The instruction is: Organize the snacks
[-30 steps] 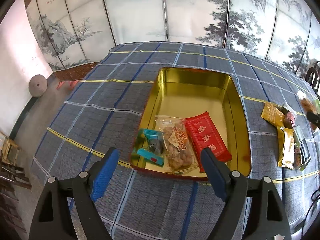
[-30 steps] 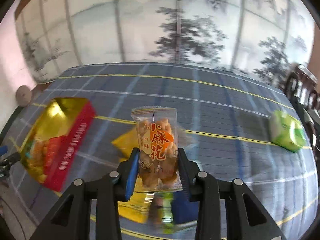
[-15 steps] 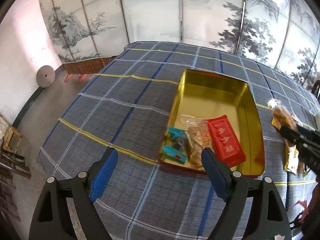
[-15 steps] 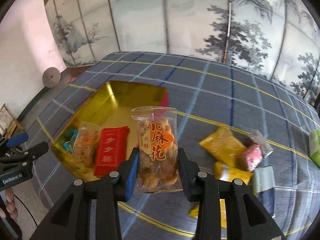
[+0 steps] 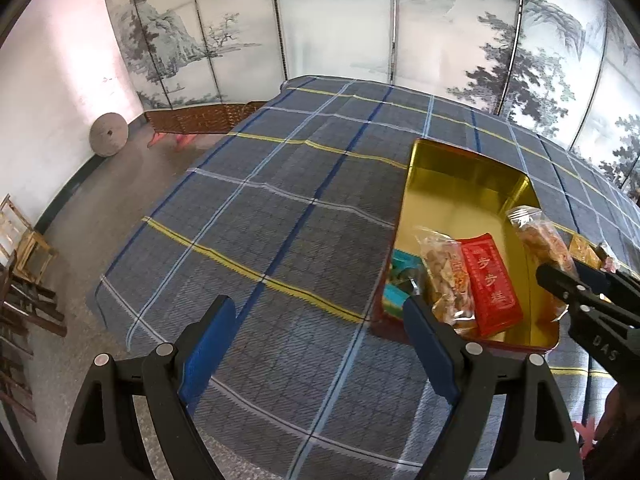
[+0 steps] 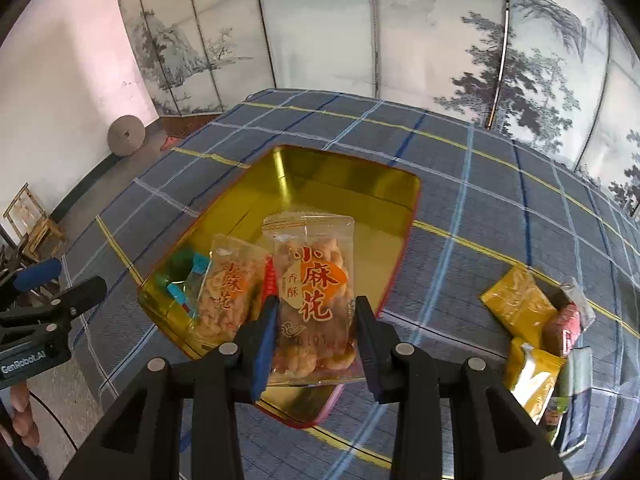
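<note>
One gold tin [image 6: 400,216] sits on one plaid tablecloth [image 6: 500,216]. Clear twisted-dough snack packets [image 6: 316,292] number two, one red packet [image 5: 490,284] and one teal packet [image 5: 394,292] lie in the tin. Two yellow packets [image 6: 516,300] lie outside it, beside one pink packet [image 6: 564,328].

- A shiny gold metal tin [image 6: 352,184] with mirror-like inner walls and a red outer rim.
- A clear, glossy plastic snack packet [image 6: 314,300] with crinkled seams, showing rough fried twists inside.
- A matching clear packet [image 6: 228,296] and a glossy red foil-like packet [image 5: 490,284] lie in the tin.
- Woven checked cloth [image 5: 280,216], matt and slightly creased, covers the bench.
- The right gripper [image 6: 316,334] is matt black plastic with blue rubbery pads [image 6: 266,340].
- Shiny yellow wrappers [image 6: 516,300] lie on the cloth.
</note>
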Demonstrator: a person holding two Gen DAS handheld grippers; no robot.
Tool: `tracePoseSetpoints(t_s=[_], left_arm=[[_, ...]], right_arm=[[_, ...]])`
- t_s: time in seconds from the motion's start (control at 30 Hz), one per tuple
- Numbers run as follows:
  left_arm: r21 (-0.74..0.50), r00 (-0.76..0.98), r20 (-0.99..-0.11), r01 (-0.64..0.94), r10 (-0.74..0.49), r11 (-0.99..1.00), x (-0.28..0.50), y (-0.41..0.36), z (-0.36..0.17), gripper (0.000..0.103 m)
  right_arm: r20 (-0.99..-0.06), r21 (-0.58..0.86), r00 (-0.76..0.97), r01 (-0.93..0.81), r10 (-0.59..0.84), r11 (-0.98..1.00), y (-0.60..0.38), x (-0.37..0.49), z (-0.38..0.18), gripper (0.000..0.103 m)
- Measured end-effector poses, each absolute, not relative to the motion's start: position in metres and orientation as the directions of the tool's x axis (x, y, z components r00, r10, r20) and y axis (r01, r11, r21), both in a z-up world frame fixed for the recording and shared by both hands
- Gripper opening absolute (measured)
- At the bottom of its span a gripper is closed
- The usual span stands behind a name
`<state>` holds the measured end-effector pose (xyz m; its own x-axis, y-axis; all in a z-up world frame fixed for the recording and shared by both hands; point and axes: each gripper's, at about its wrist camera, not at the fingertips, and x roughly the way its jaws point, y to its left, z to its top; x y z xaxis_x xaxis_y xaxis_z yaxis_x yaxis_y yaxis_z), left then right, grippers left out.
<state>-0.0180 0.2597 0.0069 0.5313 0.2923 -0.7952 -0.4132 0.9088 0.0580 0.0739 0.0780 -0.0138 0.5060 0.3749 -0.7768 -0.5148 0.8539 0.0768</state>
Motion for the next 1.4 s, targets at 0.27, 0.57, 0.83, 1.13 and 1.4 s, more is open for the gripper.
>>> tracePoseSetpoints(t_s=[0.27, 0.57, 0.83, 1.13, 1.4], left_arm=[[0.066, 0.512, -0.801, -0.439, 0.310, 0.896, -0.023, 0.271, 0.006, 0.083], [0.060, 0.513, -0.800, -0.448, 0.311, 0.892, -0.027, 0.277, 0.008, 0.083], [0.056, 0.509, -0.803, -0.456, 0.311, 0.888, -0.027, 0.281, 0.006, 0.083], [0.053, 0.508, -0.806, -0.450, 0.305, 0.891, -0.027, 0.279, 0.003, 0.083], [0.051, 0.507, -0.808, -0.445, 0.299, 0.894, -0.025, 0.274, 0.002, 0.083]], right_arm=[[-0.793, 0.058, 0.491, -0.529, 0.361, 0.847, 0.098, 0.080, -0.026, 0.037], [-0.810, 0.036, 0.477, -0.538, 0.340, 0.842, 0.109, 0.083, -0.042, 0.037], [-0.820, 0.031, 0.468, -0.539, 0.330, 0.841, 0.112, 0.084, -0.052, 0.037], [-0.827, 0.019, 0.457, -0.559, 0.328, 0.829, 0.119, 0.081, -0.057, 0.038], [-0.811, -0.009, 0.482, -0.577, 0.331, 0.817, 0.119, 0.075, -0.052, 0.058]])
